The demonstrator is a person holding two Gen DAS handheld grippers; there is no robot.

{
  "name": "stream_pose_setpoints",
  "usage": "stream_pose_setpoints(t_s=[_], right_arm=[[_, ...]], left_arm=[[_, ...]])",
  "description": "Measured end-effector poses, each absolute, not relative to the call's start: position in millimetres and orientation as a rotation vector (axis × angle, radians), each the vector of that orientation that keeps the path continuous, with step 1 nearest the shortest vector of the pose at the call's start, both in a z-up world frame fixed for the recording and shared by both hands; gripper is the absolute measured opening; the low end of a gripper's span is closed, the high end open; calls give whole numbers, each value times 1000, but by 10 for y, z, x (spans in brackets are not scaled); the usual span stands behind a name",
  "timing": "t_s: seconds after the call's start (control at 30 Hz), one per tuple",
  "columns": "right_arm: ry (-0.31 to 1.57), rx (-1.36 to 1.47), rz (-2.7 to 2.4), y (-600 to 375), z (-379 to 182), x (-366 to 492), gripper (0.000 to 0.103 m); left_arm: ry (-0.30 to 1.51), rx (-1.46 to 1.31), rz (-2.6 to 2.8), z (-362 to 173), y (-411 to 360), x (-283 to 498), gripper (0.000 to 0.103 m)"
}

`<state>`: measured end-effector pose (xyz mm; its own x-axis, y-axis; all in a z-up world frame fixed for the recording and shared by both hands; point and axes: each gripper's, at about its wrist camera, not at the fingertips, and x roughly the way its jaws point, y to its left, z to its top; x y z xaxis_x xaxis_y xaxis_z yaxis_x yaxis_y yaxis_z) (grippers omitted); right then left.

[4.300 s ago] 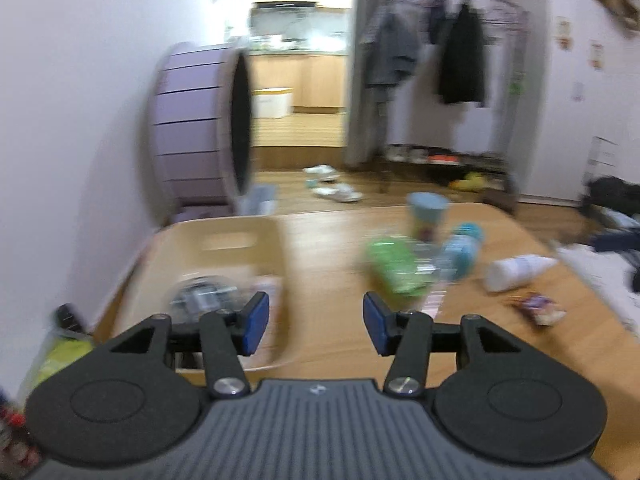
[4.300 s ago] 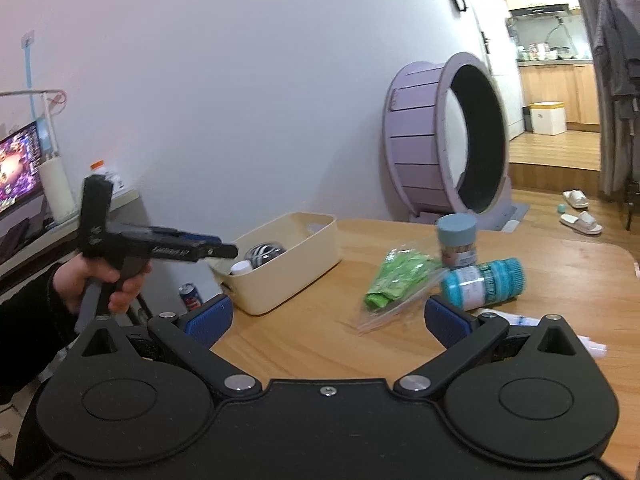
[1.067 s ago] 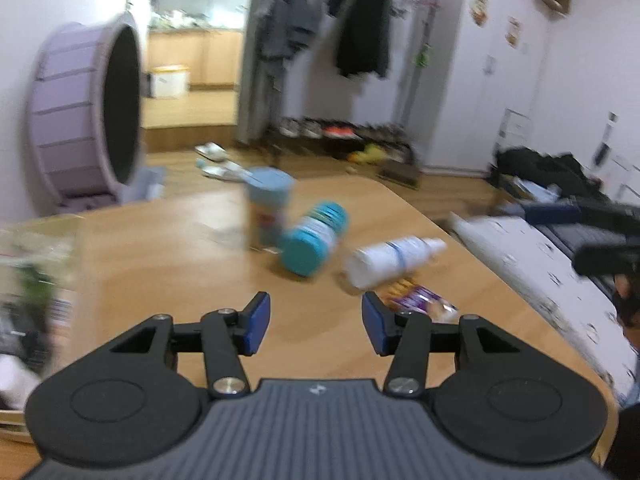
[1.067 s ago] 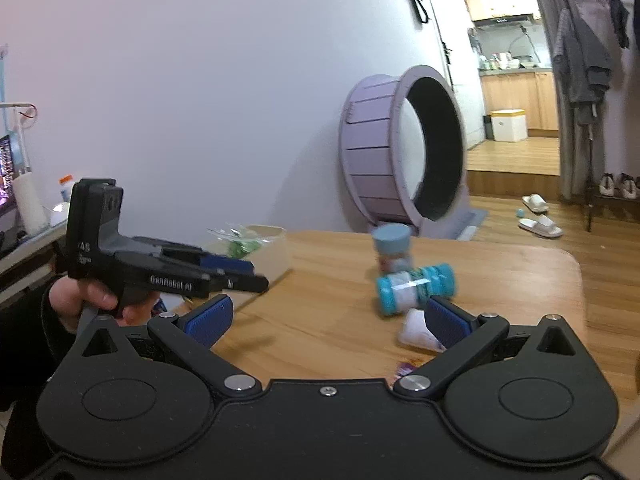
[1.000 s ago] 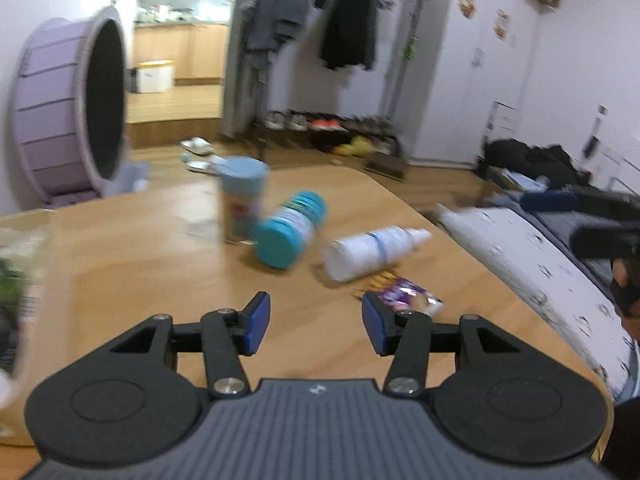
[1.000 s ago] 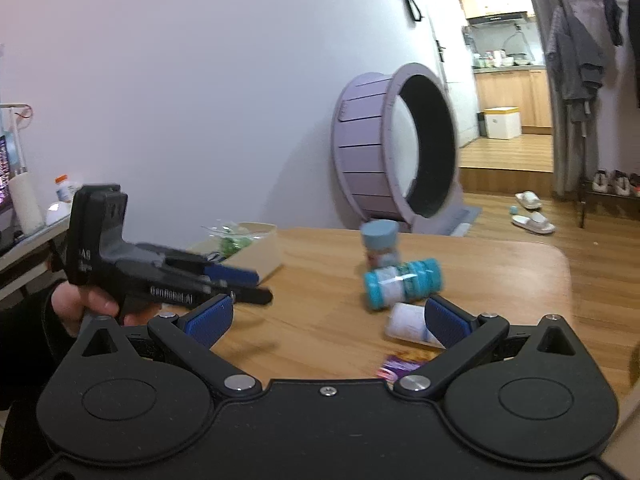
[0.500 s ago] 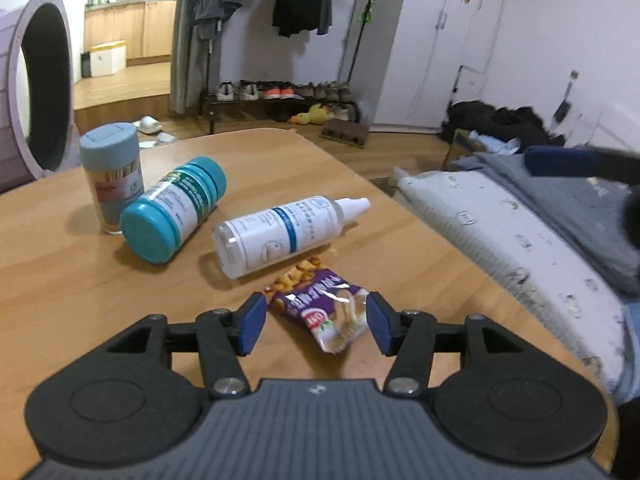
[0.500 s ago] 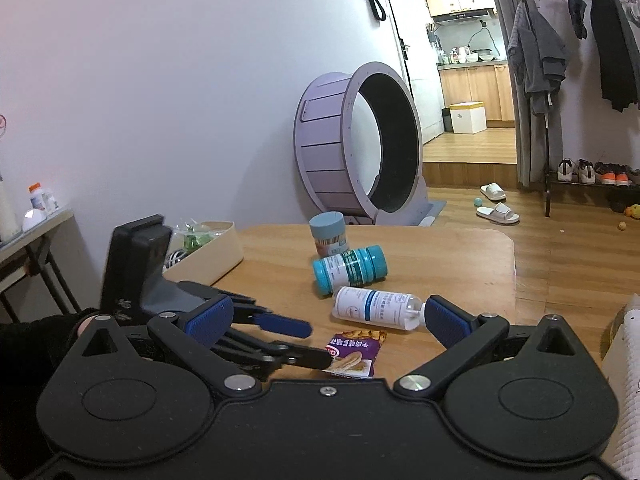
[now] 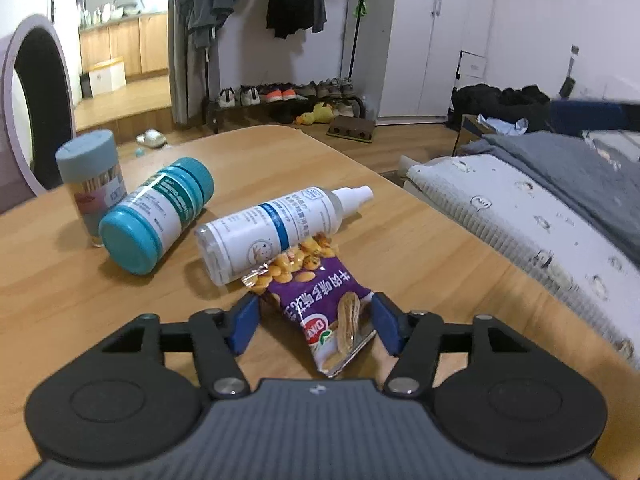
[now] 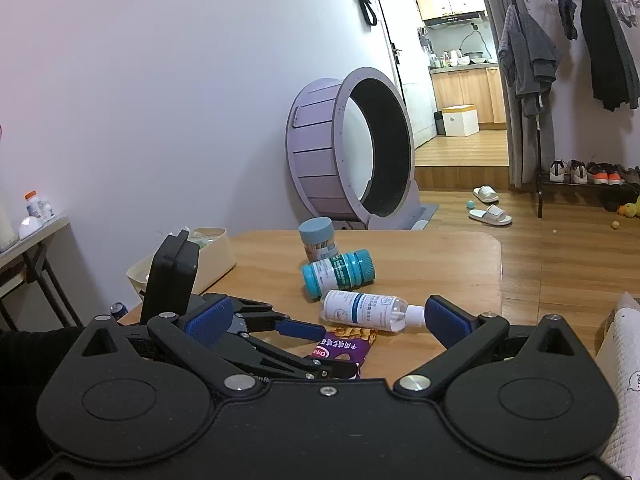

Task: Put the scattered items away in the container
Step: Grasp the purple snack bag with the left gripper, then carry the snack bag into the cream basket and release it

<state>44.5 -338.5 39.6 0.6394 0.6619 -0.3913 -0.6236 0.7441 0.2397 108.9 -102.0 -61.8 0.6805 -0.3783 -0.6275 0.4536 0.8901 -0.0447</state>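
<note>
Left gripper [image 9: 314,322] positioned astride the snack packet [image 9: 320,304]

Since half a second ago, its jaws have been narrowed slightly; the packet lies unclamped on the table [image 9: 420,240]. The right gripper [image 10: 324,322] is spread, empty.

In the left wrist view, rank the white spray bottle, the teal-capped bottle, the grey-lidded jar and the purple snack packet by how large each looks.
1. white spray bottle
2. teal-capped bottle and purple snack packet: look alike; the packet lies nearest the camera, so I leave them unranked.
3. grey-lidded jar, farthest away.
</note>
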Motion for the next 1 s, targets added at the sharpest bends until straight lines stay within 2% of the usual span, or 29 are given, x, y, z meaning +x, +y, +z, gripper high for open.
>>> stream_pose_setpoints(t_s=[0.1,0.2,0.4,1.0], right_arm=[[478,85,736,-3387,400,446,103],[479,88,736,-3405,401,439,103],[471,93,747,-3404,409,435,103],[482,76,939,-2746,403,388,103]], left_arm=[[667,98,-477,-608,-986,1038,31],[631,100,-480,-582,-940,975,24],[574,77,-473,-443,-759,795,18],[460,-33,-150,173,768,-19,15]])
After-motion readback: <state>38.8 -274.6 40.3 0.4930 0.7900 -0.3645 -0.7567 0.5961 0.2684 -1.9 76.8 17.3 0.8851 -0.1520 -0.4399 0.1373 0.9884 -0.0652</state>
